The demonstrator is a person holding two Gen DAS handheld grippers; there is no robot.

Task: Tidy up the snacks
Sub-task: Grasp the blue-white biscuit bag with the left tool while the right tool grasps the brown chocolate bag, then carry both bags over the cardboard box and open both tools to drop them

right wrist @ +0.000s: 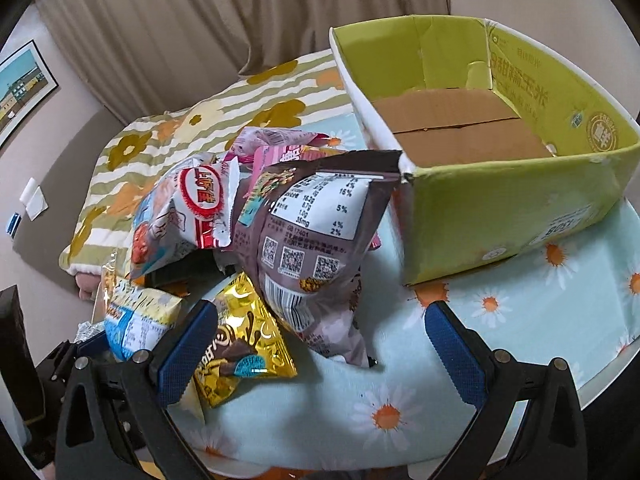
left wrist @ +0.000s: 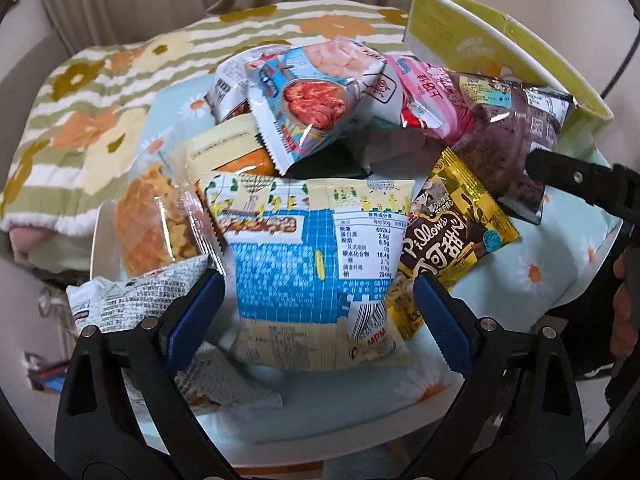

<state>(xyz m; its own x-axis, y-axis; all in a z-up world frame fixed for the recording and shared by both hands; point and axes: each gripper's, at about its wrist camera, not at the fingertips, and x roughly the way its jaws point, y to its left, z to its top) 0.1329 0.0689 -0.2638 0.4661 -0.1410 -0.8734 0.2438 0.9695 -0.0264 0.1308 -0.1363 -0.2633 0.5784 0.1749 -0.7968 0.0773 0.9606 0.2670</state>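
Note:
A heap of snack packets lies on a round table under a pale blue daisy cloth (right wrist: 520,320). My left gripper (left wrist: 316,312) is open and straddles a blue-and-cream packet (left wrist: 312,256), its blue pads just clear of both edges. A gold Pillows packet (left wrist: 452,232) lies to its right. My right gripper (right wrist: 320,348) is open low over the cloth; the gold packet (right wrist: 240,344) rests by its left pad, and the lower end of a mauve-brown packet (right wrist: 312,232) lies between the pads. The yellow-green cardboard box (right wrist: 500,208) stands empty at the back right.
Further back in the heap are a shrimp-chip packet (left wrist: 308,96), a pink packet (left wrist: 424,92) and a clear packet of orange crackers (left wrist: 152,224). A flowered striped blanket (left wrist: 100,100) lies on a bed behind the table. A hand (left wrist: 624,300) shows at the right edge.

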